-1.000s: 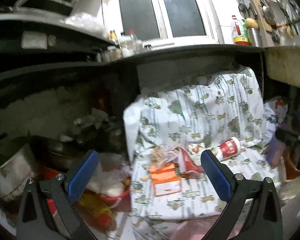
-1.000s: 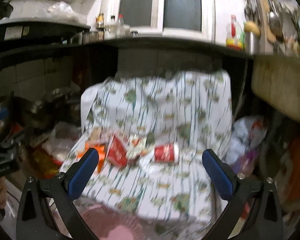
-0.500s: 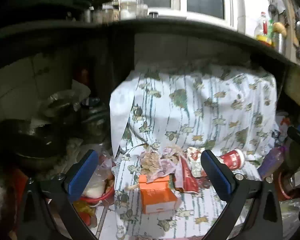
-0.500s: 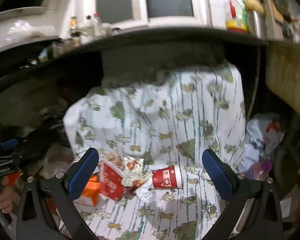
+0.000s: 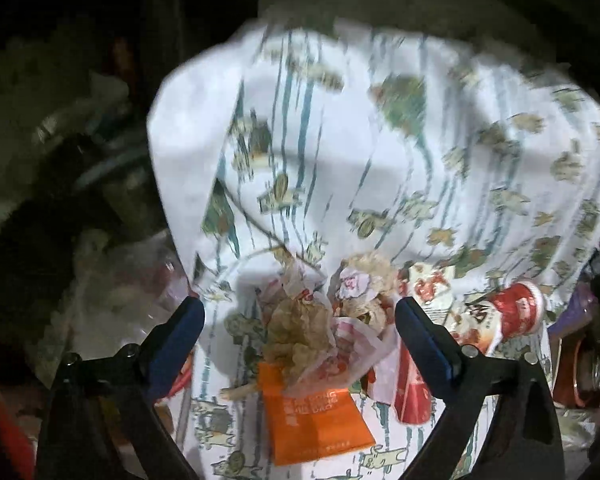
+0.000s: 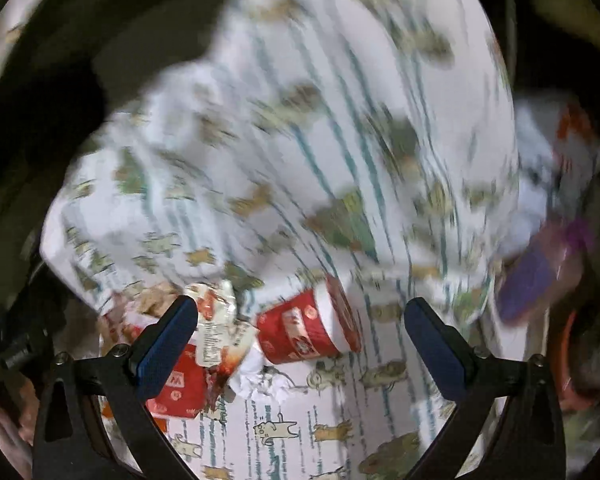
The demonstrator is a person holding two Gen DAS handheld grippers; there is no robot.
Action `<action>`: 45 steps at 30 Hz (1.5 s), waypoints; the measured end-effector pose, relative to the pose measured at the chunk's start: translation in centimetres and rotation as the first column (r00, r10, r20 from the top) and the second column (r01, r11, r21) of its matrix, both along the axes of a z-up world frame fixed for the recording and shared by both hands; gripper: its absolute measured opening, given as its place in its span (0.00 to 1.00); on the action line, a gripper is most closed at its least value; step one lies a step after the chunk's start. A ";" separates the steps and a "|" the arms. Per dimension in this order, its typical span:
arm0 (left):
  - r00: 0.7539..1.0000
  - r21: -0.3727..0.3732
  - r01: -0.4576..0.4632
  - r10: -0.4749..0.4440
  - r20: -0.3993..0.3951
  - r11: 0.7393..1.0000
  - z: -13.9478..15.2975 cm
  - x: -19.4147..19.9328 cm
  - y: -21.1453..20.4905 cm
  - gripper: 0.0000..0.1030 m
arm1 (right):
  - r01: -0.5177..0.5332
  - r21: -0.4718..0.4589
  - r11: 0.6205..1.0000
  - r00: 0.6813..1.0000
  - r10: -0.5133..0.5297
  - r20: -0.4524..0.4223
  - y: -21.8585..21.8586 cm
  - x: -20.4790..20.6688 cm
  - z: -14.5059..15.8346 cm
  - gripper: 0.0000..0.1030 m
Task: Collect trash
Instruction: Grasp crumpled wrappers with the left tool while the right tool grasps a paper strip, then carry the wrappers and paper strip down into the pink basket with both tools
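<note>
A pile of trash lies on a white cloth [image 5: 340, 140] printed with animals. In the left wrist view, crumpled greasy wrappers [image 5: 304, 328] sit on an orange carton [image 5: 312, 420], with a red packet [image 5: 410, 396] and a tipped red paper cup [image 5: 516, 316] to the right. My left gripper [image 5: 298, 308] hovers over the wrappers, which show between its fingers untouched. Its jaws are wide and closing. My right gripper [image 6: 302, 306] stands open above the red cup [image 6: 308, 330], beside a sachet [image 6: 216, 320], a red packet [image 6: 176, 392] and a white tissue [image 6: 256, 376].
Dark clutter and a clear plastic bag [image 5: 132, 280] crowd the left of the cloth. A purple item [image 6: 536, 276] and a white bag [image 6: 548, 152] lie off its right edge. A dark counter overhangs the back.
Both grippers have dropped and tilted down toward the trash pile, which now looks much larger. The window, shelf and bottles have left both views. The right view has rolled.
</note>
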State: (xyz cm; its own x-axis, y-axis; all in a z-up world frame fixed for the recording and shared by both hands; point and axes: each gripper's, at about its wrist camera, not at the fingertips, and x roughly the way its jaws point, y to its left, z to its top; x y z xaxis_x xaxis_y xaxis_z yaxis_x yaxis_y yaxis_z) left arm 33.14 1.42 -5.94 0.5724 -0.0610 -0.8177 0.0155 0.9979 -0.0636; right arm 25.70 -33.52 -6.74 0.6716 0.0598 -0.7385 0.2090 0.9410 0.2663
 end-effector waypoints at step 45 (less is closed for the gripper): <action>0.993 -0.155 0.075 -0.058 0.107 0.985 2.5 -2.5 0.9 0.18 | -0.044 0.329 0.943 0.931 0.158 -0.330 14.0 3.7 -15.1 0.08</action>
